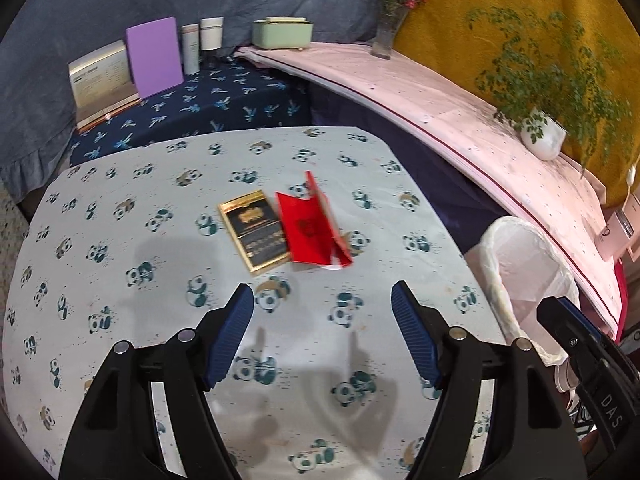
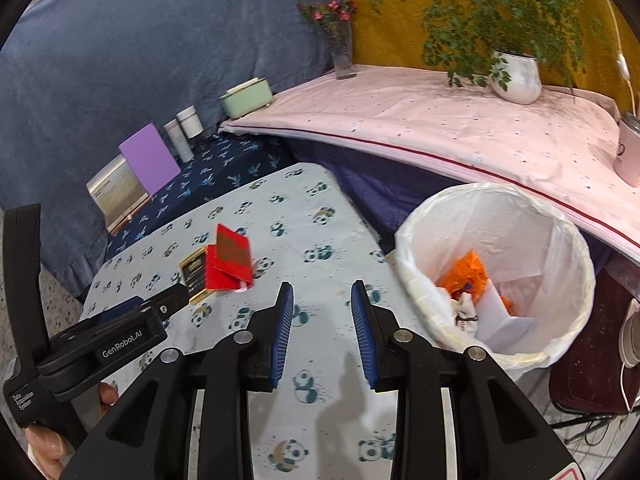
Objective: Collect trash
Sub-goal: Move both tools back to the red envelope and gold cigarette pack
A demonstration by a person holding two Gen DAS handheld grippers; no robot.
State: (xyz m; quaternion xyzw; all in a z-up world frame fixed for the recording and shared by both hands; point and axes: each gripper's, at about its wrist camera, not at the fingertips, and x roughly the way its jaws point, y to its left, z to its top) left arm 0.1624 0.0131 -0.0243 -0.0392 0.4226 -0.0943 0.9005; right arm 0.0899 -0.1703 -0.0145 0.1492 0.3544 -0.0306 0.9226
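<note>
Both grippers hover empty over the panda-print counter (image 1: pixel 120 208): left gripper (image 1: pixel 322 300) spread wide, right gripper (image 2: pixel 322 297) narrower. Ahead of the left lie a red packet (image 1: pixel 308 228) and black-gold box (image 1: pixel 256 234); the bin (image 2: pixel 496 216) stands right.

Both views are evenly and brightly lit from overhead, with colours clear and no harsh glare. Soft grey shadows of the fingers (image 1: pixel 230 340) fall on the worktop (image 1: pixel 120 240) toward 6 o'clock. Fisheye distortion bows straight edges, and black vignetting fills the corners. Panda prints near the fingers look slightly smeared.
</note>
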